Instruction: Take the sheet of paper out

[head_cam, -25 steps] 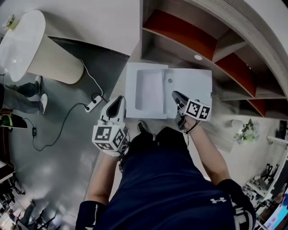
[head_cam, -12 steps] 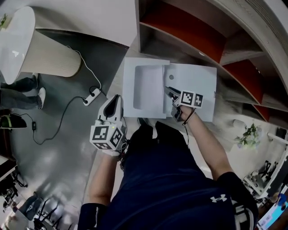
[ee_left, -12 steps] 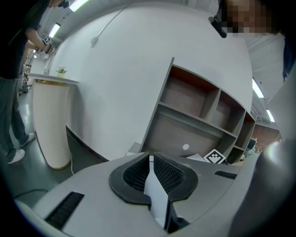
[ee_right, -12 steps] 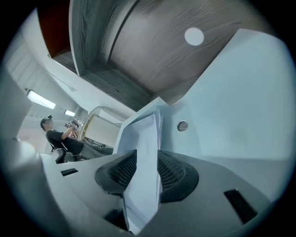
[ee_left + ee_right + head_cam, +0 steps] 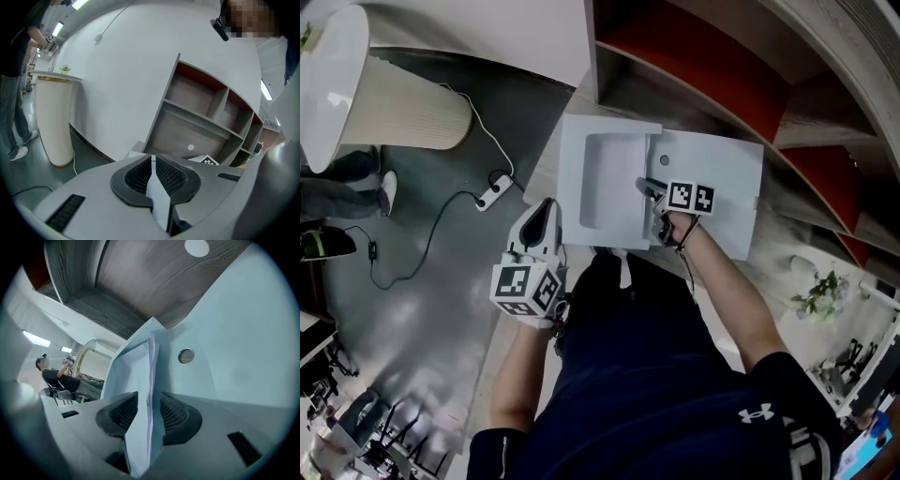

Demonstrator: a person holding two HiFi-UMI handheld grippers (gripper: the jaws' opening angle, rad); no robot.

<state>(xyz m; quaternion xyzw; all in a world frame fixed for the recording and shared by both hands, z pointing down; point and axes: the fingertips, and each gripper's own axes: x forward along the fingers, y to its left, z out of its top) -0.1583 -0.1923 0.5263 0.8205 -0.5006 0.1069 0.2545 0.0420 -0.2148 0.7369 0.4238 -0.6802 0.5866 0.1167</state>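
A white folder lies open below the shelf, its left flap carrying a pocket. My right gripper rests at the folder's middle seam. In the right gripper view a raised white sheet edge stands between the pads. The jaws are opening, with a small gap on each side of the sheet. A round snap button sits just right of that edge. My left gripper hovers off the folder's left edge. In its own view the left gripper is shut on nothing.
A wooden shelf unit with red-brown compartments stands behind the folder. On the grey floor at left are a white round pedestal table, a power strip with cable and a standing person's legs. A small plant sits at right.
My right gripper has moved forward and down from the folder's near edge to its middle seam. Its jaws have gone from shut to parted around the sheet edge. The left gripper has sunk slightly.
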